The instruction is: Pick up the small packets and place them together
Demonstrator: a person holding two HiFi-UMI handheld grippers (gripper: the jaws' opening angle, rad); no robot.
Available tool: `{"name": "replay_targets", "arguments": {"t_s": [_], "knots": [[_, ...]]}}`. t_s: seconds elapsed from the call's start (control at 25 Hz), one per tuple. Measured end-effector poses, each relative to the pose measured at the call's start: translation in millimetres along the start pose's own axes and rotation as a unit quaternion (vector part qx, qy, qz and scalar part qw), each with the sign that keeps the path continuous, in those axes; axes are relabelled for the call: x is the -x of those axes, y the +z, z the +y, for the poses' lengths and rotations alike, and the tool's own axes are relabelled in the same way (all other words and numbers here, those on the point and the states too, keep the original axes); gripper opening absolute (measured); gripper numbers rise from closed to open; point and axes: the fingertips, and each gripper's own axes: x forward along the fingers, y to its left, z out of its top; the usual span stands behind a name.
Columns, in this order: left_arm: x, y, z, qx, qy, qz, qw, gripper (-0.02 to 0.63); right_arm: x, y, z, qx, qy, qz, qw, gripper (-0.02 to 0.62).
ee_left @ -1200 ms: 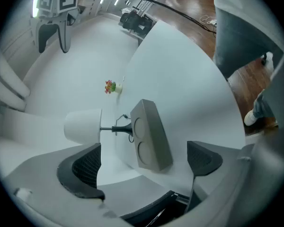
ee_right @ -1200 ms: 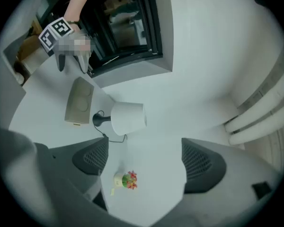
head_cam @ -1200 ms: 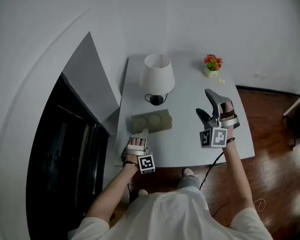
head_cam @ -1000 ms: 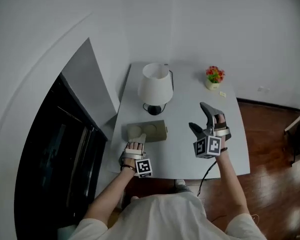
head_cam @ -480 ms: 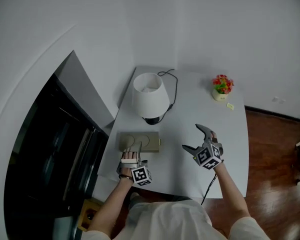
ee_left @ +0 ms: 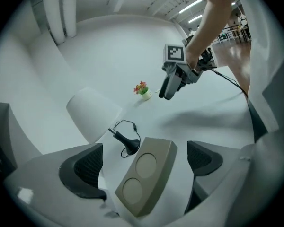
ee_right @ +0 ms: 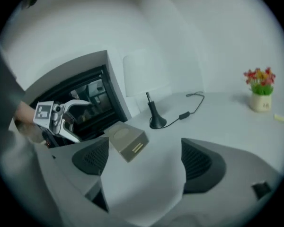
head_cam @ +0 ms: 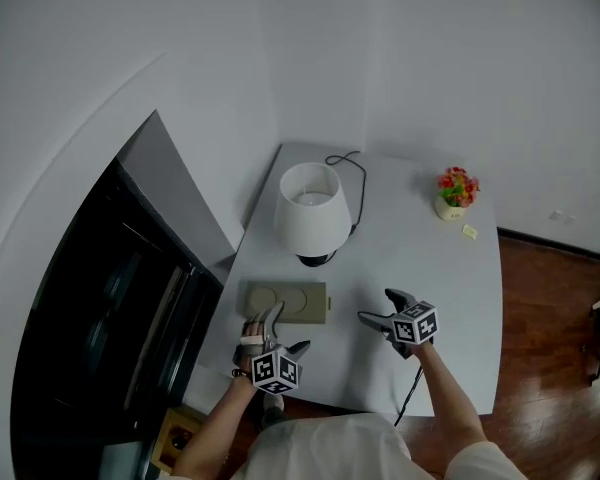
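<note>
"Both have drawn back this side of the lamp (head_cam: 311, 211): left gripper (head_cam: 285, 330) and right gripper (head_cam: 378, 306), jaws apart, nothing held."

"So nothing's picked up; the one packet (head_cam: 469, 232) I can see lies well right of the lamp"

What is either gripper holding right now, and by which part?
Nothing is held: the left gripper and the right gripper both have jaws apart and empty.

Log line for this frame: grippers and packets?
left gripper: open, facing tan box | right gripper: open, empty | small packet: untouched by flower pot
</note>
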Motion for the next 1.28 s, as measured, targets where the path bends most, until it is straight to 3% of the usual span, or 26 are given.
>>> {"name": "replay_targets", "arguments": {"t_s": [0.08, 0.24, 0.6, 0.68, 0.8, 0.88, 0.96, 1.08, 1.28], "knots": [[6.7, 2.6, 3.3, 0.029, 0.002, -0.015, 0.9995, 0.558, -16.5, -6.2, 5.9, -0.081, 0.037, -0.007, 0.996, 0.474], [21.5, 7.0, 13.1, 0.092, 0.012, -0.048, 0.9946, 0.558, -52.3, -14.3, 14.4, -0.21, 0.092, -0.015, 0.973, 0.474], [58.5, 8.9, 32.2, 0.203, 0.052, -0.075, 0.9749, 0.555, -121.4, -20.0, 7.6, -0.419, 0.123, -0.049, 0.898, 0.472], [65.8, 5.4, 34.0, 0.215, 0.061, -0.073, 0.972, 0.555, -133.4, -26.2, 9.1, -0.439, 0.122, -0.045, 0.889, 0.472], [73.4, -0.9, 33.8, 0.221, 0.071, -0.066, 0.9705, 0.555, -144.4, -32.3, 23.6, -0.446, 0.133, -0.028, 0.885, 0.47], [76.0, -5.5, 33.5, 0.224, 0.075, -0.061, 0.9698, 0.555, -147.0, -32.1, 34.9, -0.452, 0.134, -0.02, 0.882, 0.399], [77.6, -10.4, 32.4, 0.229, 0.077, -0.057, 0.9686, 0.555, -152.1, -37.9, 31.6, -0.451, 0.118, -0.018, 0.885, 0.389], [78.2, -13.7, 32.6, 0.232, 0.082, -0.056, 0.9676, 0.555, -154.2, -44.1, 18.3, -0.453, 0.097, -0.03, 0.886, 0.254], [79.2, -13.5, 35.4, 0.233, 0.085, -0.06, 0.9668, 0.555, -145.4, -37.0, 22.2, -0.474, 0.106, -0.065, 0.872, 0.195]]}}
